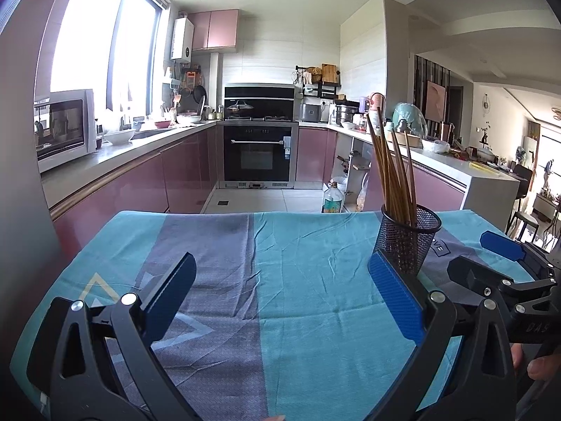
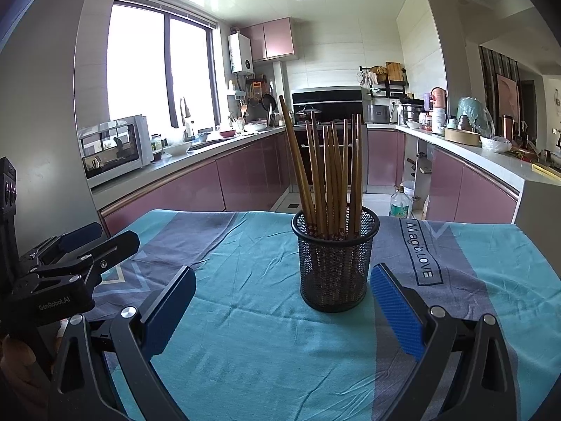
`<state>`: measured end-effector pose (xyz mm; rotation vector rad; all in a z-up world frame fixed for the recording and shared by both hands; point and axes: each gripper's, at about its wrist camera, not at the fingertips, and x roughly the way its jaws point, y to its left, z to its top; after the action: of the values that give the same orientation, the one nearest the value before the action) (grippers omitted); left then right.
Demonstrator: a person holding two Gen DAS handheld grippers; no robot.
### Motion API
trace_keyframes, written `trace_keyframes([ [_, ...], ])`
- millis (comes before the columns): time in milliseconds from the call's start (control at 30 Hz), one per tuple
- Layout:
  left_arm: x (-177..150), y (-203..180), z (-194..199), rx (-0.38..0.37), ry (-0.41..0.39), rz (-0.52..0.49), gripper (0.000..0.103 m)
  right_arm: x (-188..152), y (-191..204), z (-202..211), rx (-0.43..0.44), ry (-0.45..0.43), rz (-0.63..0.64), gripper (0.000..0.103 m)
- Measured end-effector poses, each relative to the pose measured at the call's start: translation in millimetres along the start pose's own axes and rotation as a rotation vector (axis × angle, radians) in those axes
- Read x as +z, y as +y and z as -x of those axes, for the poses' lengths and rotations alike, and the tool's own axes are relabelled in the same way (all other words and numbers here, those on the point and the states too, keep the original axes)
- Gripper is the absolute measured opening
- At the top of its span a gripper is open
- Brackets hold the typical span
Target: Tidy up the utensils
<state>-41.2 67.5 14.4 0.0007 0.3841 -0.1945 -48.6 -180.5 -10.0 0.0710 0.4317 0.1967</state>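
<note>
A black mesh cup (image 2: 335,263) stands upright on the table's blue and grey cloth (image 2: 245,333), holding several brown wooden chopsticks (image 2: 329,175). My right gripper (image 2: 284,298) is open, hovering just short of the cup with nothing between its fingers. In the left wrist view the same mesh cup (image 1: 406,238) and chopsticks (image 1: 392,168) sit to the right, just beyond the right pad. My left gripper (image 1: 280,291) is open and empty over the cloth (image 1: 298,280). Each gripper shows at the edge of the other's view: the right gripper (image 1: 491,256), the left gripper (image 2: 101,238).
The table's far edge drops to a tiled kitchen floor. Pink cabinets and counters run along both sides, with a microwave (image 2: 115,149) at left and an oven (image 1: 259,151) at the back. A plastic bottle (image 1: 332,200) stands on the floor beyond the table.
</note>
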Motion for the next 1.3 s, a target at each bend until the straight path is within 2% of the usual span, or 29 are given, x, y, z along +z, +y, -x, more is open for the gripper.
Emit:
trace_keyframes([
  [433, 0.1, -1.7, -0.1, -0.003, 0.001, 0.003, 0.098, 1.2, 0.7, 3.2, -0.038, -0.025, 0.005, 0.097],
  [1000, -3.9, -10.1, -4.3, -0.009, 0.016, 0.018, 0.098, -1.3, 6.2, 7.8, -0.134, -0.079, 0.038, 0.097],
  [1300, -8.0, -10.2, -6.5, -0.021, 0.012, 0.037, 0.098, -3.8, 9.3, 10.2, -0.140, -0.113, 0.049, 0.097],
])
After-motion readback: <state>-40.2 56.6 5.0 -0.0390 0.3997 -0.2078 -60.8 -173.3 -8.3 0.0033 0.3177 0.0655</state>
